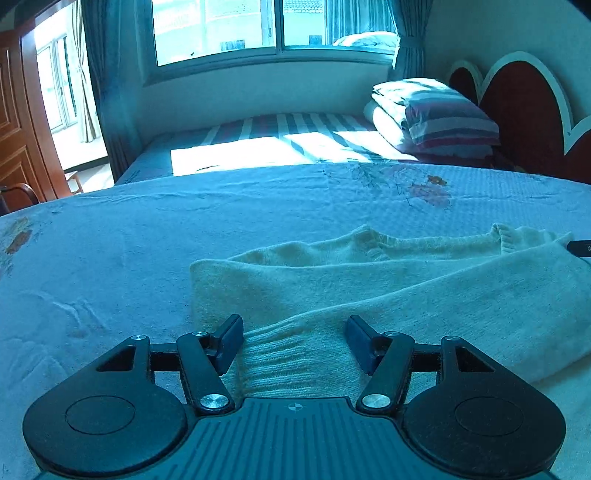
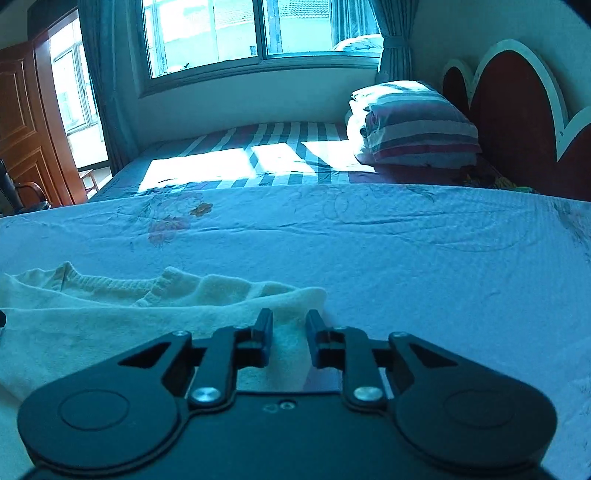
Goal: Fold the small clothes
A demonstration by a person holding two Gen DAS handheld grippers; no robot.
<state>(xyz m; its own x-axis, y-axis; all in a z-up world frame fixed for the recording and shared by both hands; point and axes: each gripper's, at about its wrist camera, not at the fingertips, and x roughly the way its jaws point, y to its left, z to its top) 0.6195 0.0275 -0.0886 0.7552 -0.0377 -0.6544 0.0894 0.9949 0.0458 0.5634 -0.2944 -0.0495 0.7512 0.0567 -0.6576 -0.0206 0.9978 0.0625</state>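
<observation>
A small cream knit sweater (image 1: 388, 291) lies partly folded on a light blue floral bedspread (image 1: 147, 240). A sleeve with a ribbed cuff (image 1: 295, 362) crosses its front. My left gripper (image 1: 293, 339) is open, its jaws wide apart on either side of that cuff. In the right wrist view the sweater (image 2: 110, 325) lies at the lower left. My right gripper (image 2: 289, 338) is open with a narrow gap, its fingers over the sweater's right edge. The tip of the right gripper (image 1: 580, 247) shows at the far right of the left wrist view.
Beyond the bedspread lies a striped sheet (image 1: 288, 127) with folded striped bedding (image 1: 432, 114) by the red headboard (image 1: 524, 122). A window with curtains (image 1: 273, 29) is behind. A wooden door (image 1: 18, 129) and a chair (image 1: 18, 194) stand at the left.
</observation>
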